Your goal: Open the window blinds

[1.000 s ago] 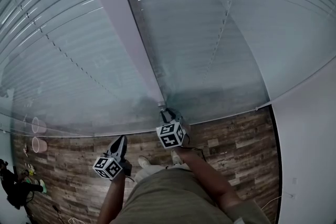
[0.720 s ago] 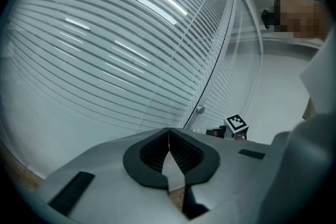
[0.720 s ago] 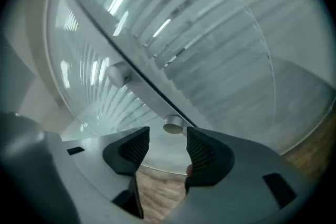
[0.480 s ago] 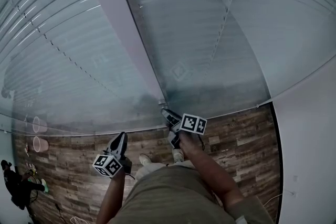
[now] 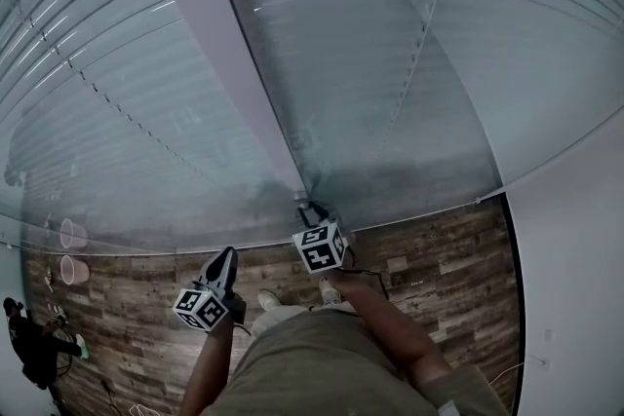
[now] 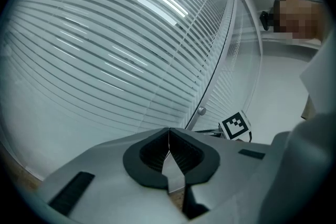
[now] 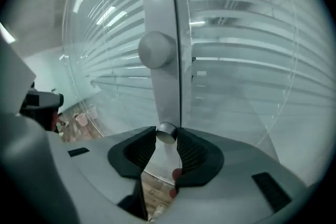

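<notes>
While the right arm (image 5: 390,331) reaches forward from the body, I see the right gripper (image 5: 310,209) low down at the foot of the post (image 5: 224,63) that stands between the two window blinds (image 5: 409,63), its marker cube facing up at the head camera. In its own view the jaws have just been closing, and they now stand partly apart with a small grey metal knob (image 7: 166,132) between their tips, the pads touching it on both sides. A thin dark rod (image 7: 180,34) runs up the post just beside that knob, and a larger round knob (image 7: 156,50) sits higher on the post.

The left gripper (image 5: 227,256) is held lower and nearer the body, over the wooden floor (image 5: 439,258), well apart from the right one. It points almost level at the left-hand blind, whose slats fill its view. Its jaws are together at the tips with nothing between them.
</notes>
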The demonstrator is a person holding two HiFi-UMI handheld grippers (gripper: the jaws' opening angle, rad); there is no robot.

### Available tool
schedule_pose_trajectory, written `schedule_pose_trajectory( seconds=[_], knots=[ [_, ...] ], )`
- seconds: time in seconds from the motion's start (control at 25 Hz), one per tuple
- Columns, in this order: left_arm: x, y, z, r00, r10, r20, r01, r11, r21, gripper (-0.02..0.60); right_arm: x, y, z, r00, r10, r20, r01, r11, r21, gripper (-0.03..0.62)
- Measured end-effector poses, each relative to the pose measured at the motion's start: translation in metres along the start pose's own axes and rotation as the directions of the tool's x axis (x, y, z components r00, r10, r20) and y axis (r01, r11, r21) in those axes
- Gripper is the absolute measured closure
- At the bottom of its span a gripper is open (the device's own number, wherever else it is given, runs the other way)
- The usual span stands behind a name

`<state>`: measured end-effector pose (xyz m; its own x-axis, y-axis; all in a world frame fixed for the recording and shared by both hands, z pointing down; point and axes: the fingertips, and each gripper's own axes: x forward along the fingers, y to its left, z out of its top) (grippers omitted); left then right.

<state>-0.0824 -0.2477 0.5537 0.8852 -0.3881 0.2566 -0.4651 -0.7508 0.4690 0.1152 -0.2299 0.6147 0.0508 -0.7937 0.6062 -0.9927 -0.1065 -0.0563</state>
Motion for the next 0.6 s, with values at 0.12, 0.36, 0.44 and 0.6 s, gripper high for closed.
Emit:
schedule_pose_trajectory(
  seconds=[0.12, 0.36, 0.44, 0.6],
  knots=[
    [0.001, -0.008, 0.004, 1.0, -0.01, 0.008, 0.009, 1.0, 0.006, 0.566, -0.005, -0.004, -0.002, 0.993, 0.098, 0.061, -0.104, 0.989, 0.101, 0.464],
    [0.0, 0.001, 0.01, 1.0, 0.008, 0.014, -0.008, 1.0, -0.008, 0.566, -0.007, -0.007, -0.004, 0.909, 0.307, 0.283, -0.417, 0.636, 0.65, 0.401],
    [-0.001, 0.003, 0.008, 1.0, 0.011, 0.014, -0.011, 1.0, -0.01, 0.566, -0.003, -0.011, -0.002, 0.892, 0.311, 0.327, -0.448, 0.521, 0.727, 0.401],
    [-0.001, 0.007, 0.004, 1.0, 0.018, 0.018, -0.018, 1.0, -0.008, 0.566, 0.006, -0.011, -0.007, 0.911, 0.299, 0.284, -0.409, 0.562, 0.719, 0.464]
  ],
)
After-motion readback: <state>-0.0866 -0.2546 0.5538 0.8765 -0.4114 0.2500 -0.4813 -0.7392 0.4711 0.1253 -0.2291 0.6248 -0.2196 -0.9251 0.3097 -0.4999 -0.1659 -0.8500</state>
